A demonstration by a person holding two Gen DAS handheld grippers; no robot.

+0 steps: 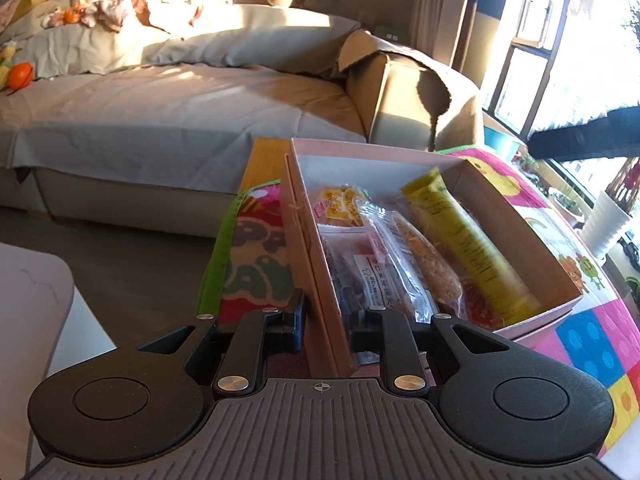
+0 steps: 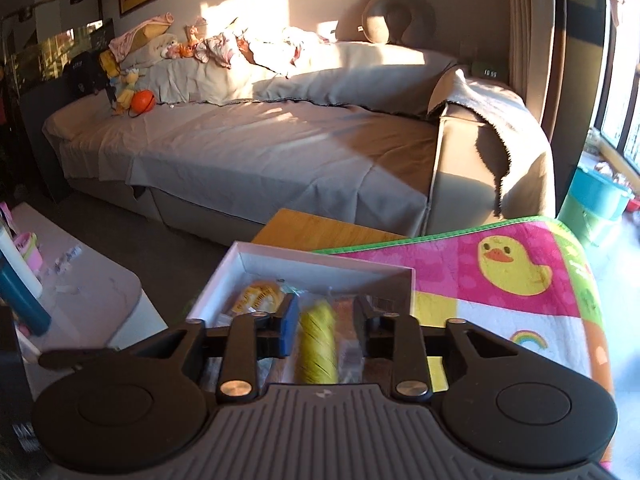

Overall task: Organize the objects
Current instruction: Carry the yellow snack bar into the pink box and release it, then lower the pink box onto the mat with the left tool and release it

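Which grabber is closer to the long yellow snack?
Right. The right gripper hangs right over the yellow snack; the left gripper straddles the box wall, beside it.

A shallow pink cardboard box (image 1: 400, 156) is sitting open on the colourful mat, holding wrapped snacks lying side by side: a long yellow-green packet (image 1: 468, 240) along one wall, an orange crumbed roll (image 1: 428, 260), a clear-wrapped dark bar (image 1: 372, 276), and an orange-printed bun packet (image 1: 340, 204).
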